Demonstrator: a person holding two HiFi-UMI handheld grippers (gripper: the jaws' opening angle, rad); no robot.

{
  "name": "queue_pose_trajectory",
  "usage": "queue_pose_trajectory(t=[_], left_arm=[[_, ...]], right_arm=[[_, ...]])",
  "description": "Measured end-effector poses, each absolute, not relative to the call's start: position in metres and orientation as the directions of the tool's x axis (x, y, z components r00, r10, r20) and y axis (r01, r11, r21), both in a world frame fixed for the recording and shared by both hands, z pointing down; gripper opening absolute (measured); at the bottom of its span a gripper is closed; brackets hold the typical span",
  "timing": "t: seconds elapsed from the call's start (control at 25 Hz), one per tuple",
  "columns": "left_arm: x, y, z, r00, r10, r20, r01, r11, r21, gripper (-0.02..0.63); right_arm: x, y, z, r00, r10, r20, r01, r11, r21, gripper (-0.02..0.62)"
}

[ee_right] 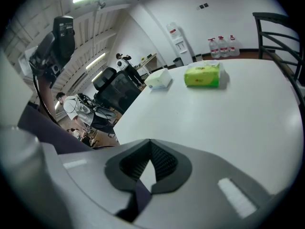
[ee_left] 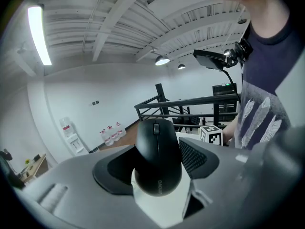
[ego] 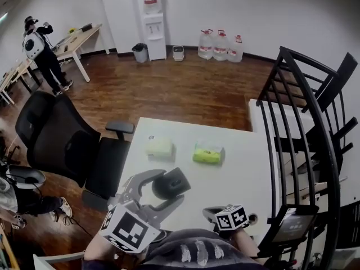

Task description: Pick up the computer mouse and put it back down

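Left gripper (ego: 172,185) pinches the black computer mouse (ee_left: 158,156) by its sides, nearer the person than the green tissue pack (ego: 208,153) and left of it, over the white table (ego: 242,179). Likely the hold step; next it needs lowering flat, then the jaws spread. Right gripper (ee_right: 150,152) idle, jaws pressed together, empty. Can't tell if the mouse clears the tabletop; its underside is hidden.
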State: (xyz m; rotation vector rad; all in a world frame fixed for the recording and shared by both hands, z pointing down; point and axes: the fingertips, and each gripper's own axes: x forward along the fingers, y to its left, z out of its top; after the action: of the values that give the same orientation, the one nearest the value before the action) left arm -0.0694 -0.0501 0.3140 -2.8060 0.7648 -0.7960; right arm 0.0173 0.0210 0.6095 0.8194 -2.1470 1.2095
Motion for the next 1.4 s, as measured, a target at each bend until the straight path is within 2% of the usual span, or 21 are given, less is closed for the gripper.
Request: queue_pose_trajectory(t=[0.28,1.08,1.4], left_arm=[[-0.056,-0.064,0.327,0.748,-0.452,0.486,-0.377,-0.892,-0.249,0.304],[-0.042,-0.094,0.370,0.737,-0.396,0.548,-0.357,-0.916,-0.182,0.305],[-0.039,-0.112,0.403,0.729,-0.342,0.593,-0.369,-0.926,-0.080,0.304]], right_arm=[[0.028,0.019,0.608,-0.654,-0.282,0.703,-0.750,0.368,-0.550,0.003],[0.042,0.012,0.617,-0.630,-0.301,0.716,-0.774,0.326,-0.543,0.003],[0.043,0.011,0.619,-0.633,-0.291,0.717,-0.771,0.320,-0.551,0.003]])
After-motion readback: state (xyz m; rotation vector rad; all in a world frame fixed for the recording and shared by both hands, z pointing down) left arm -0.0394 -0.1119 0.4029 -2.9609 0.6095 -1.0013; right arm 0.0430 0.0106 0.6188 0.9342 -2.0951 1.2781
